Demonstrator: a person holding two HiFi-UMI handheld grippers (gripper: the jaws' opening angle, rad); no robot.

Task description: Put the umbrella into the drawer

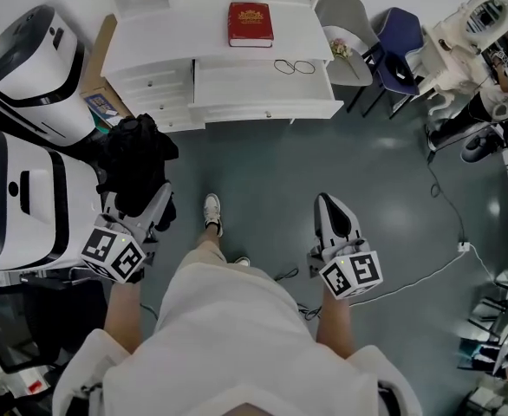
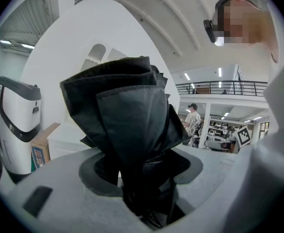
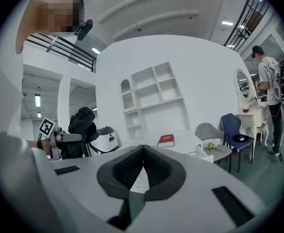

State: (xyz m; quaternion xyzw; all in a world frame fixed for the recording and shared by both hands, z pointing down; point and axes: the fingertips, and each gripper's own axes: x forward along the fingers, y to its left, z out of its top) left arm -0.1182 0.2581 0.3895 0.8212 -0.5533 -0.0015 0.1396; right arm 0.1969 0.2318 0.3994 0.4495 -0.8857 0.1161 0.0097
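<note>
White desk (image 1: 237,37) stands ahead. Folded black umbrella (image 1: 137,159), front-left of the desk, is clamped in the left gripper (image 1: 147,206). Right gripper (image 3: 142,165) is closed and empty. Judged light, with soft, slippery fabric, so grip the bundled middle.

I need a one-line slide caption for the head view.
Facing a white desk, the left gripper holds a folded black umbrella; the right gripper is shut, empty.

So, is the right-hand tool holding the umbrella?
No, the right tool is shut and empty; the left tool grips the black umbrella.
</note>
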